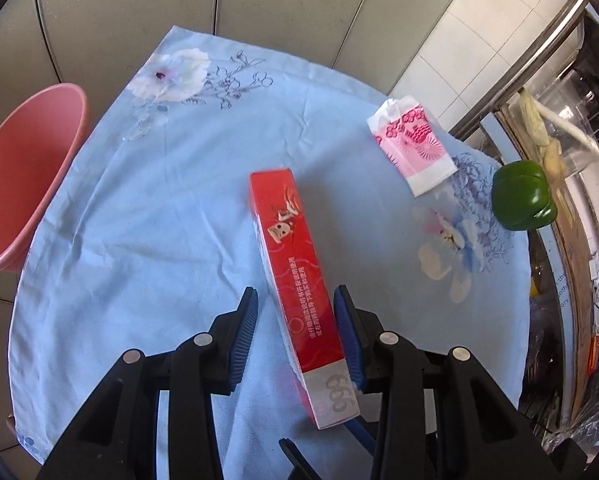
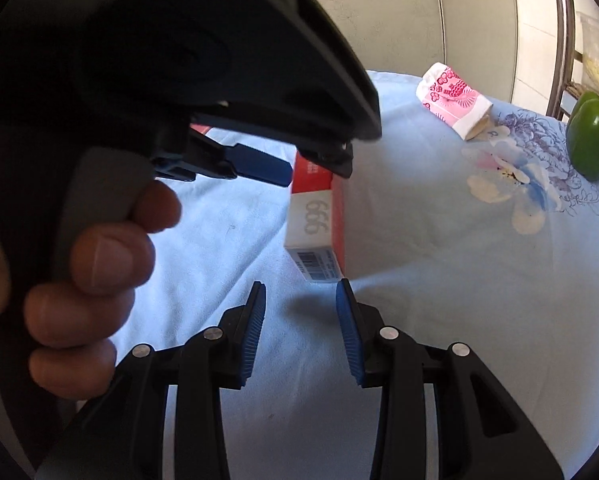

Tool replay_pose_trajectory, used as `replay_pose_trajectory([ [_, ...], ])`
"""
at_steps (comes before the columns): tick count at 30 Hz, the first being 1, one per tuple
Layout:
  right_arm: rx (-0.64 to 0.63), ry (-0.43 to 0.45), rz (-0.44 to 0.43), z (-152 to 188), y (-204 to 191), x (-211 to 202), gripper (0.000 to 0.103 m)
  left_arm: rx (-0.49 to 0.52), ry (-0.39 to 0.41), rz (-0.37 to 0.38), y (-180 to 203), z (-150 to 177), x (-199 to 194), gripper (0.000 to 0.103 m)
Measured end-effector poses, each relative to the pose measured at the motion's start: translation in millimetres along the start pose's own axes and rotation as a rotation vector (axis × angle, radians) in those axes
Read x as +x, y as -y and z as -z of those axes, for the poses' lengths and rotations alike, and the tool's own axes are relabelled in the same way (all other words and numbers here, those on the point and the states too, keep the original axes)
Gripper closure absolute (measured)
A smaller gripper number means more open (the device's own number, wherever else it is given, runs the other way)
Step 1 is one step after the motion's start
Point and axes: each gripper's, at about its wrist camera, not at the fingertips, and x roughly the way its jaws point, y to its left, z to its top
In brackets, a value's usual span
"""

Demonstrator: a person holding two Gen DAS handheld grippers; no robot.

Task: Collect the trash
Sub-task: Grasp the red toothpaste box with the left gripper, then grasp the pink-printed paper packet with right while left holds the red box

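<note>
1. Left gripper: jaws apart, one on each side of the near end of the red box. The right pad touches or nearly touches the box's side; a clear gap separates the left pad from it. Whether the box is clamped cannot be told.
2. Right gripper: jaws apart, nothing between them. Its fingertips sit just below the near end of the box, not touching it.
3. Box: long, red, with a white end band printed "666" and a barcode on the end face. In the left wrist view it runs away from the gripper toward the middle of the cloth. In the right wrist view its near end appears raised off the cloth, with a shadow below.
4. Left hand: seen in the right wrist view, fingers wrapped around the left gripper's handle, left of the box.
5. Tissue pack: pink and white, lying on the cloth beyond and right of the box, well apart from it.
6. Green pepper: right of the tissue pack, at the cloth's right edge.
7. Pink bin: left of the box, past the cloth's left edge, opening tilted toward the camera.
8. Cloth: light blue with flower prints, covering a round table.
</note>
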Motion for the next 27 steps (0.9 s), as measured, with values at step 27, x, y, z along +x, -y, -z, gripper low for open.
replay_pose_trajectory([
  [27,0.176,0.103,0.193,-149,137,23,0.066,0.119,0.286,0.072,-94,10,-52,0.078],
])
